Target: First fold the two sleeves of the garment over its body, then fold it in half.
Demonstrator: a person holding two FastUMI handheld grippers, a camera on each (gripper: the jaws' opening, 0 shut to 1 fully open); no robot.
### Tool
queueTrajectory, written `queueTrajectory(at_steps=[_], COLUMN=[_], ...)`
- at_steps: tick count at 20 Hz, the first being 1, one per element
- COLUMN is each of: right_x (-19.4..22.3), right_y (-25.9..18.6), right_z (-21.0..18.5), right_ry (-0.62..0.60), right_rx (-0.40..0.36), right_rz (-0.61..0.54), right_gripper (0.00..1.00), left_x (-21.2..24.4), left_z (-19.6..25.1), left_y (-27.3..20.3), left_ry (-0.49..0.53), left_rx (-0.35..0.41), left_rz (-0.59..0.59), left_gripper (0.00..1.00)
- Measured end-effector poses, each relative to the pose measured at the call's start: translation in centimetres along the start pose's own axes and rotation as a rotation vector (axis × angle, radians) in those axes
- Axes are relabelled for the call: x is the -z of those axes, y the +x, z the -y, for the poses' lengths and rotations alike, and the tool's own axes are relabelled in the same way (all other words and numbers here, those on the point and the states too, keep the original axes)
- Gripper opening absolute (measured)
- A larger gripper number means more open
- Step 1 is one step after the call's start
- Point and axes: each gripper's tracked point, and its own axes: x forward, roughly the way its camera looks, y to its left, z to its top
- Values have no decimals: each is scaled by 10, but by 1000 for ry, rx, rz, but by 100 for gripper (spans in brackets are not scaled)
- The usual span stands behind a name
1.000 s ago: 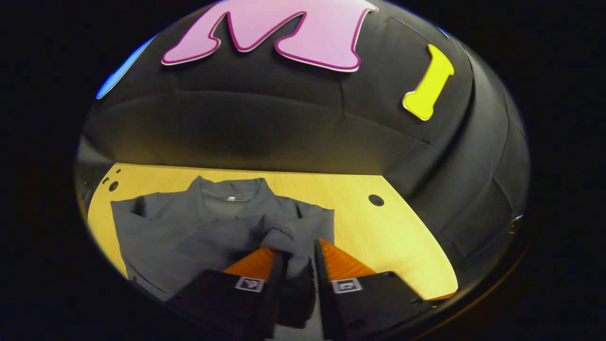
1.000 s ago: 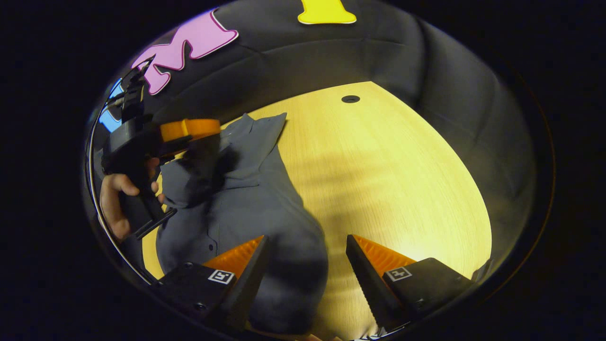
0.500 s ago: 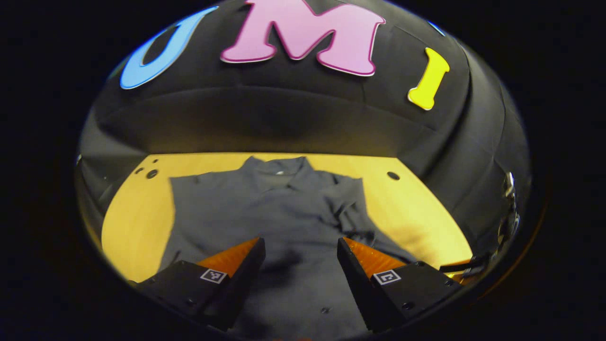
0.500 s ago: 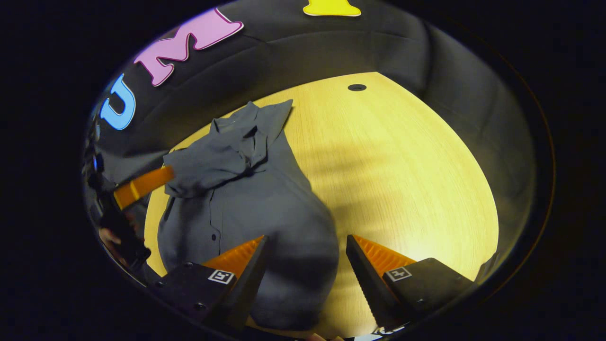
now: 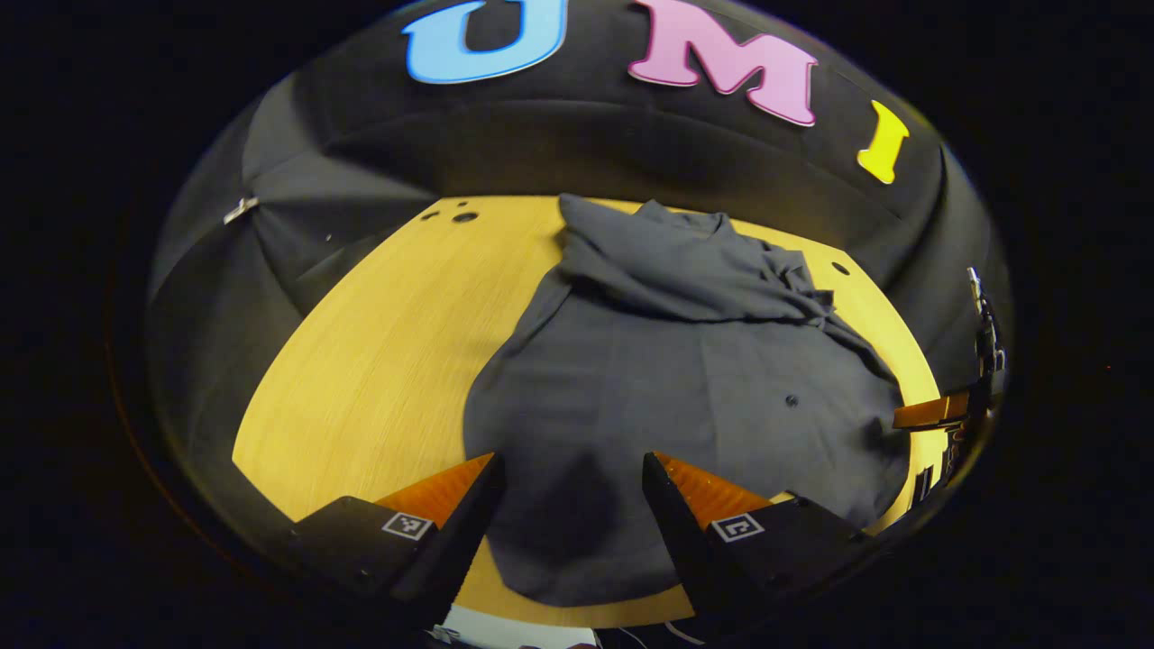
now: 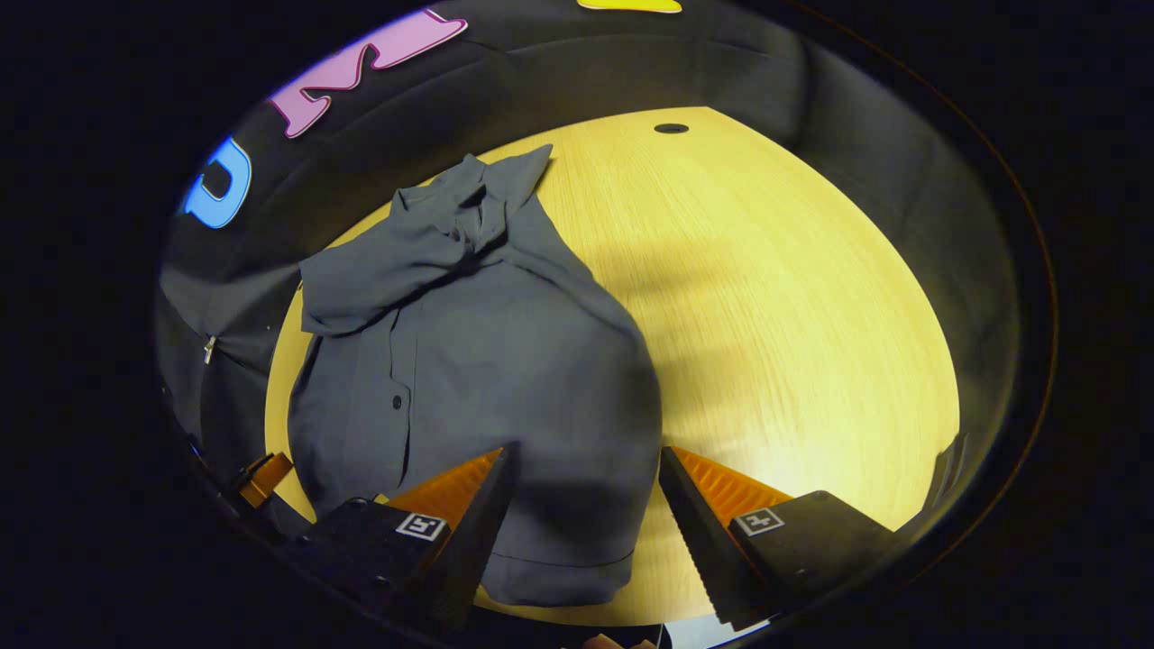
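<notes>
Both grippers, L (image 5: 568, 478) & R (image 6: 581, 473), gape wide, holding nothing, over the shirt (image 5: 685, 388) hem at 6 o'clock. Sleeves (image 6: 397, 261) sit bunched across chest near 12. Risk: uneven hem grab on the half-fold could drag that loose bunch askew.

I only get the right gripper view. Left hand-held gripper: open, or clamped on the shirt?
Observer: Open. In the left gripper view, the left hand-held gripper has its fingers spread above the shirt, near the hem.
Operator: What's on the table past the shirt on that side?
Observer: The table runs on as plain wood, with small holes at its far corner.
</notes>
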Motion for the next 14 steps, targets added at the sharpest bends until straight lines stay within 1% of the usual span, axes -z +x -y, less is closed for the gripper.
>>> queueTrajectory(at_steps=[3, 4, 5, 7, 8, 10, 13, 14], right_x=[19, 27, 24, 30, 34, 41, 48, 49], right_y=[2, 1, 1, 2, 3, 5, 8, 10], right_z=[-3, -3, -4, -9, -13, -20, -20, -25], right_ry=[18, 13, 2, -16, -29, -71, -195, -229], right_rx=[18, 27, 36, 50, 56, 80, 169, 174], right_rz=[-22, -39, -17, -28, -41, -50, -57, -58], right_gripper=[99, 99, 99, 99, 99, 99, 100, 100], left_x=[29, 34, 39, 42, 44, 43, 45, 46], left_z=[-23, -27, -27, -25, -24, -20, -4, -3], left_y=[4, 7, 8, 13, 16, 20, 27, 27], left_ry=[-95, -115, -127, -138, -127, -62, 21, 63], left_rx=[-31, -32, -29, -9, -6, -16, -4, -18], left_rz=[-55, -65, -75, -80, -84, -80, -73, -68], left_gripper=[96, 96, 96, 96, 96, 96, 97, 98])
